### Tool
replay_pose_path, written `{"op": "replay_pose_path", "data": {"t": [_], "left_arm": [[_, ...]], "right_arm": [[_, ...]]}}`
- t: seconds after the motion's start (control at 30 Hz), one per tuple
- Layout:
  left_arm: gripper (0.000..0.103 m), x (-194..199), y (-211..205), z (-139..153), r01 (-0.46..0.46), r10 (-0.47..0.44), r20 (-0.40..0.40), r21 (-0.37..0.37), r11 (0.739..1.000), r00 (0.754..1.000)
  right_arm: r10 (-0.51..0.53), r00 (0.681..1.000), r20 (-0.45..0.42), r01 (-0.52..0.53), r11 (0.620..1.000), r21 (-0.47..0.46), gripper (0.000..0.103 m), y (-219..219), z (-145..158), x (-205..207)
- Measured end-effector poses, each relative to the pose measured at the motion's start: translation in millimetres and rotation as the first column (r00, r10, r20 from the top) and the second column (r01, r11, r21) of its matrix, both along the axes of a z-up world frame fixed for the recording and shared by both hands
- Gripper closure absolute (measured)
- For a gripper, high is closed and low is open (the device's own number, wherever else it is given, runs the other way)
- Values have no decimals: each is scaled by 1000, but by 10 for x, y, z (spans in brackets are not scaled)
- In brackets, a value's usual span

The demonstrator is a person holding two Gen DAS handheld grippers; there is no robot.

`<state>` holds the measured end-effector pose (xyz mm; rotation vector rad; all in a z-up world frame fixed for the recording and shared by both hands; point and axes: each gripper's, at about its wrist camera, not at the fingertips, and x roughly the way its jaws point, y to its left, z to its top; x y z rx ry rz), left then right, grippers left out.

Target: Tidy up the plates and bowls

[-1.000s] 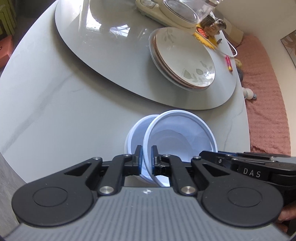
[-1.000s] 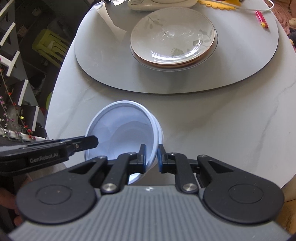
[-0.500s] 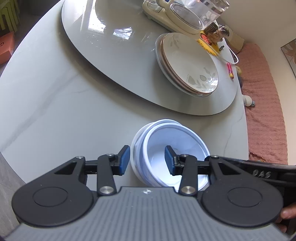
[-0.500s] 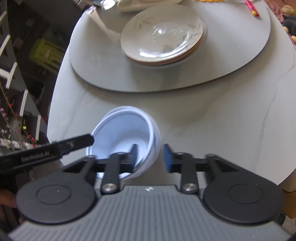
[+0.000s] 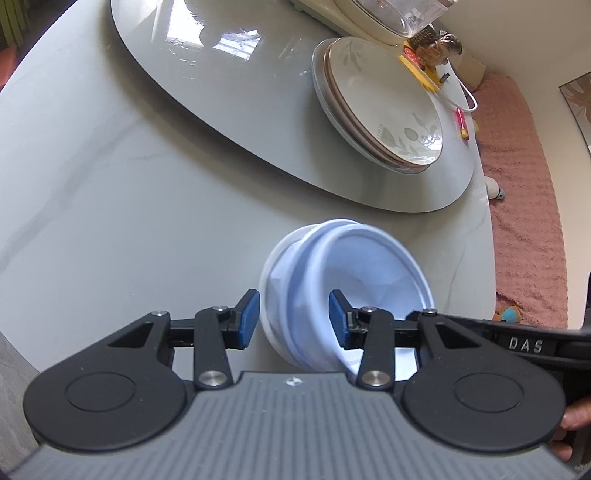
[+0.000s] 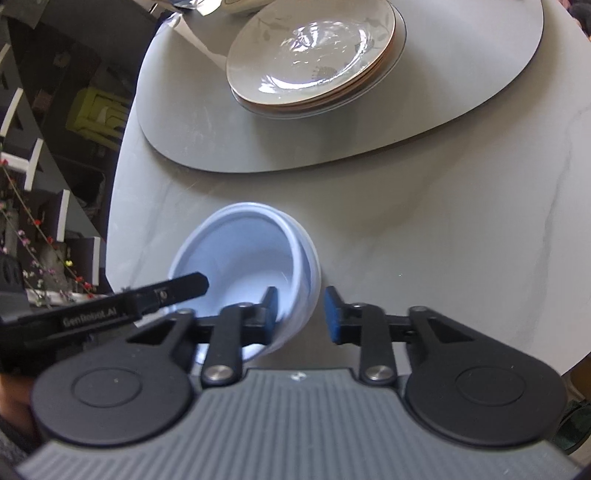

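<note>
Your left gripper (image 5: 291,325) has its fingers spread wide, straddling the near wall of the nested white bowls (image 5: 343,288): one blue pad outside the wall, one inside, neither visibly pressing. Your right gripper (image 6: 301,314) is the same: fingers wide, one pad inside the bowls (image 6: 243,266), one outside the rim on the far side. Nothing is clamped by either.

The bowls sit one inside the other near the front edge of the surface (image 5: 110,206), leaning a little rather than sitting flat; the edges are motion-blurred in the left wrist view. The surface is a pale marble-look round top with faint grey veining.

Further back, a glossy grey lazy Susan (image 5: 229,81) rests on the surface and throws window reflections. On it sits a stack of plates (image 5: 384,107) with a leaf pattern and brown rims, well apart from the bowls. Behind the plates stands a cream appliance base with a glass vessel (image 5: 391,14), plus a yellow item with a red display (image 5: 413,59) and a small red pen-like object (image 5: 461,123).

Room: a pink textured rug (image 5: 524,199) lies off to one side of the surface, and dark shelving with white strips (image 6: 44,147) and flowering branches (image 6: 33,236) is off to the other.
</note>
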<state>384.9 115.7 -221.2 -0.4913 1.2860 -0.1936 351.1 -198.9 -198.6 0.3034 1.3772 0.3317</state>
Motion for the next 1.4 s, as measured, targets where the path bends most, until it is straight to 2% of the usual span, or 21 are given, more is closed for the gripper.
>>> {"op": "replay_pose_path", "data": {"t": [0.03, 0.13, 0.27, 0.33, 0.47, 0.6, 0.9, 1.4], "left_arm": [[56, 5, 4, -7, -3, 3, -3, -2, 1000, 1000], [56, 13, 27, -18, -7, 7, -1, -16, 1000, 1000], [56, 35, 31, -53, -10, 10, 4, -11, 1000, 1000], [56, 49, 32, -88, -6, 6, -2, -10, 1000, 1000], [56, 75, 11, -178, 10, -10, -16, -10, 1000, 1000], [57, 97, -17, -268, 25, -25, -28, -11, 1000, 999], [58, 164, -70, -435, 37, -38, -42, -36, 999, 998], [71, 231, -97, -436, 8, -9, -27, -34, 999, 1000]], "right_arm": [[15, 1000, 4, -15, 1000, 4, 90, 16, 1, -7], [33, 999, 13, -33, 999, -1, 92, 70, 2, -22], [40, 998, 56, -37, 998, -47, 92, 144, -11, -4], [31, 998, 49, -27, 997, -77, 92, 173, -39, -15], [-17, 1000, 26, 18, 998, -56, 89, 142, -116, 14], [-71, 997, -12, 71, 997, -14, 68, 53, -231, 45], [-140, 988, -65, 146, 985, 89, 68, -14, -509, 41], [-152, 982, -114, 168, 976, 139, 77, -129, -629, 55]]}}
